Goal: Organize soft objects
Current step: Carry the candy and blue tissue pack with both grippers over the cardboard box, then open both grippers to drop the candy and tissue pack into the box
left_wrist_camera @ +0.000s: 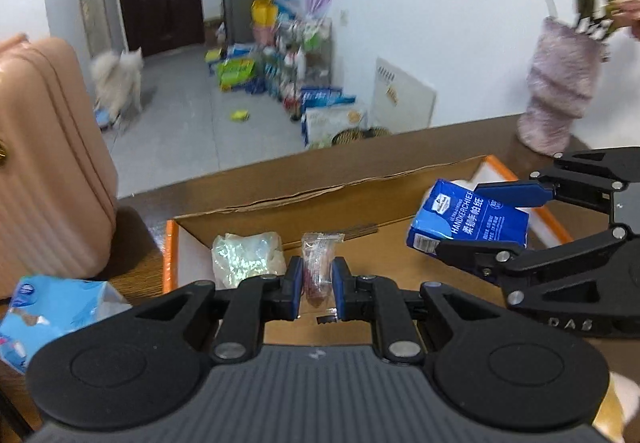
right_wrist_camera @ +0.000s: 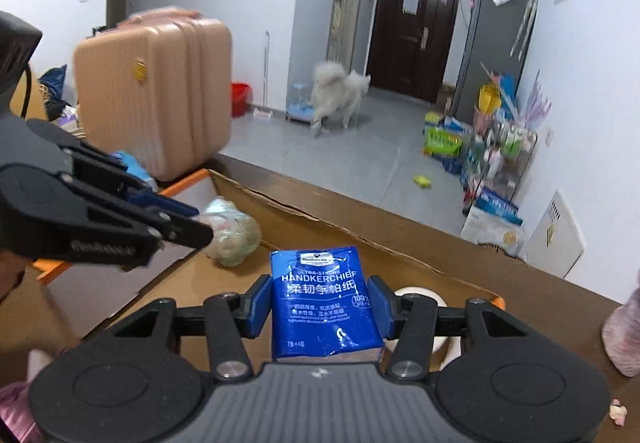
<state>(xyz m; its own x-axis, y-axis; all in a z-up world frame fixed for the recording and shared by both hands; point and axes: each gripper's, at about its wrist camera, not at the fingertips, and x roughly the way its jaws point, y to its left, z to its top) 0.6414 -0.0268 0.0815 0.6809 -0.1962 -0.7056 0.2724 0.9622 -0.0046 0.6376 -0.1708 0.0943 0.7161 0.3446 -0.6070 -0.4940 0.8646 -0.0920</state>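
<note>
My left gripper (left_wrist_camera: 316,283) is shut on a small clear packet (left_wrist_camera: 319,267) with dark red contents, held over the open cardboard box (left_wrist_camera: 280,211). At the right of the left wrist view, my right gripper (left_wrist_camera: 460,217) is shut on a blue handkerchief tissue pack (left_wrist_camera: 468,221), also above the box. The right wrist view shows the same tissue pack (right_wrist_camera: 324,303) clamped between the blue pads of my right gripper (right_wrist_camera: 320,307), with my left gripper (right_wrist_camera: 192,223) at the left. A clear bag of pale soft items (left_wrist_camera: 246,257) lies inside the box (right_wrist_camera: 352,243), also seen as the bag (right_wrist_camera: 232,235).
A pink suitcase (left_wrist_camera: 44,171) stands left of the box. A light blue tissue pack (left_wrist_camera: 48,311) lies on the wooden table (left_wrist_camera: 136,255). A pink vase with flowers (left_wrist_camera: 560,87) stands at the right. A white roll (right_wrist_camera: 420,295) lies in the box. A white dog (right_wrist_camera: 340,91) stands on the floor beyond.
</note>
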